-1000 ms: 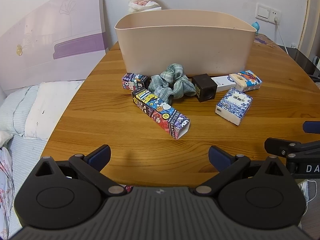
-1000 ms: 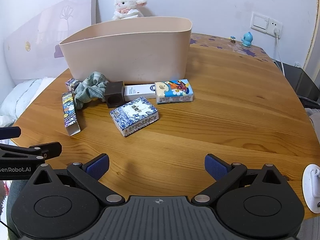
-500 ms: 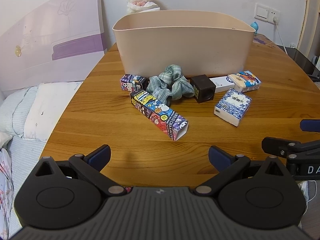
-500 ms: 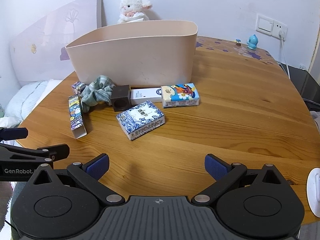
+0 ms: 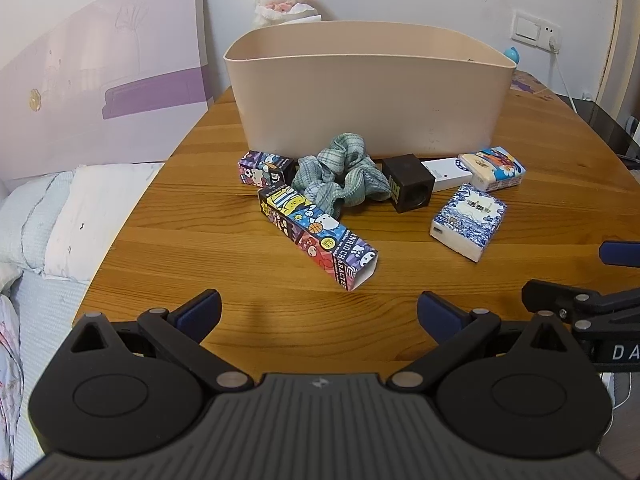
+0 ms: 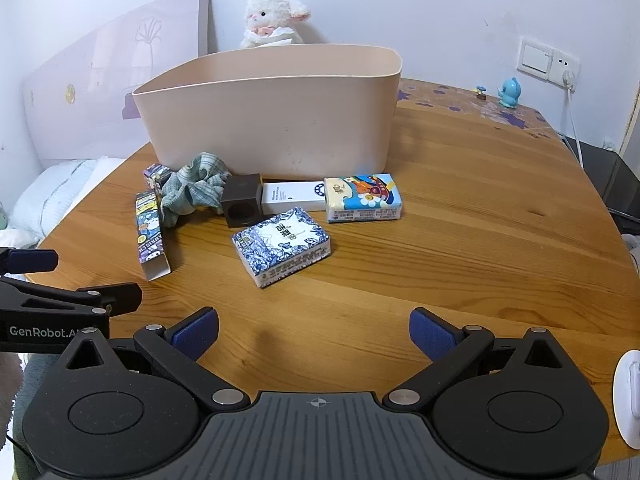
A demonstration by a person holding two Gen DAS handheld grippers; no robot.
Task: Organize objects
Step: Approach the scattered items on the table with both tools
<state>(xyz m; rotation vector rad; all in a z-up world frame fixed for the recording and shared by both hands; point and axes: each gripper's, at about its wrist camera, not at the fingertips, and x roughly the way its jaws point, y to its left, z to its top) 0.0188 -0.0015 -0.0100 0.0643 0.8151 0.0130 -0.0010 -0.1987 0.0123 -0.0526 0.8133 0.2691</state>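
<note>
Your left gripper (image 5: 319,312) hovers low over the near edge of the table, jaws spread wide, nothing between the blue pads (image 5: 200,310). Your right gripper (image 6: 314,332) likewise: jaws wide apart, empty, over bare wood. Each shows at the edge of the other's view.

Surface: a rounded wooden table (image 6: 460,216), warm grain, with purple flower marks at its far right corner. Left of it, a bed with a white pillow (image 5: 92,208) and a lilac headboard (image 5: 100,68). White wall behind, with a switch and socket plate (image 6: 548,65) and a plugged-in cord. A small blue figurine (image 6: 509,93) stands near that corner.

Container: a beige oval bin (image 5: 368,92) sits at mid-table. Its inside floor is hidden from both views; you cannot tell what it holds. A white plush lamb (image 6: 272,20) sits behind it.

The clutter lies in a row just in front of the bin: a small cartoon box (image 5: 264,167), a green plaid scrunchie (image 5: 340,174) touching it, a dark brown cube (image 5: 408,188) with a round recess, a long white box (image 6: 292,197) and a colourful tissue pack (image 6: 362,198). Nearer you, a long cartoon carton (image 5: 318,234) lies diagonally, open end toward you, and a blue-and-white tissue pack (image 6: 282,246) lies by itself.

Writing: "0.5 mm" and "CHARACTERS" on the long carton; "GenRobot.AI" on the left gripper's side, seen from the right wrist.
</note>
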